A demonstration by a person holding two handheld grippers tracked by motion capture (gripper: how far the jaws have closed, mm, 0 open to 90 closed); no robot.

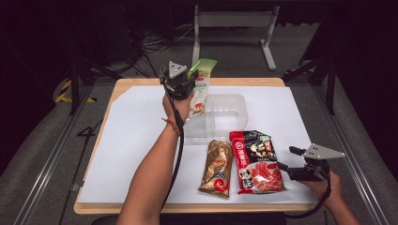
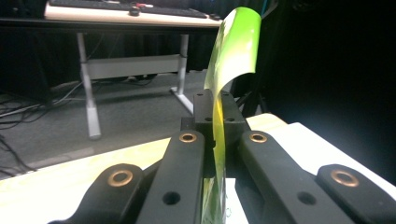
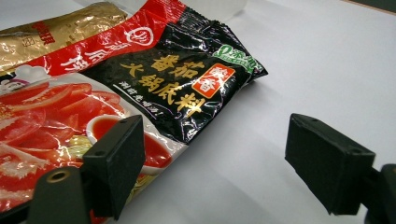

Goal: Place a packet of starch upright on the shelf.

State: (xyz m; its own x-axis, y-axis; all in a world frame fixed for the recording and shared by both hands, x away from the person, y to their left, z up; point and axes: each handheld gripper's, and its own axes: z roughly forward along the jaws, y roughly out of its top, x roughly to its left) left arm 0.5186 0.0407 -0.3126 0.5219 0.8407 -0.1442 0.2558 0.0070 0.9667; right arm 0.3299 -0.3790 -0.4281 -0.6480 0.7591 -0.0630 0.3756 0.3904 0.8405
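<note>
Looking down from the high view, the left tongs point(image 1: 184, 84) pinch a green pouch point(image 1: 202, 86) near its top, lifted off the surface point(image 1: 141, 136) at about twelve o'clock from the centre, directly above the near-left corner of a clear plastic bin point(image 1: 225, 115); holding it high by the upper edge lets it hang straight, probably for lowering into the bin. The right tongs point(image 1: 293, 169) rest low at four o'clock, pointed at the red and black sachet point(image 1: 257, 161), which lies flat just beside a gold packet point(image 1: 217, 168).

In the left gripper view, the tongs point(image 2: 217, 140) are pressed together on the pouch point(image 2: 233, 51), whose thin film runs edge-on between the jaws and curls over toward one o'clock above them.

In the right gripper view, the tongs point(image 3: 224, 163) stand spread wide. The sachet point(image 3: 140, 79) lies at ten o'clock; its near edge passes behind the left jaw, and whether they touch is unclear, while the right jaw stands well apart over bare surface. The gold packet point(image 3: 51, 32) sits beyond.
</note>
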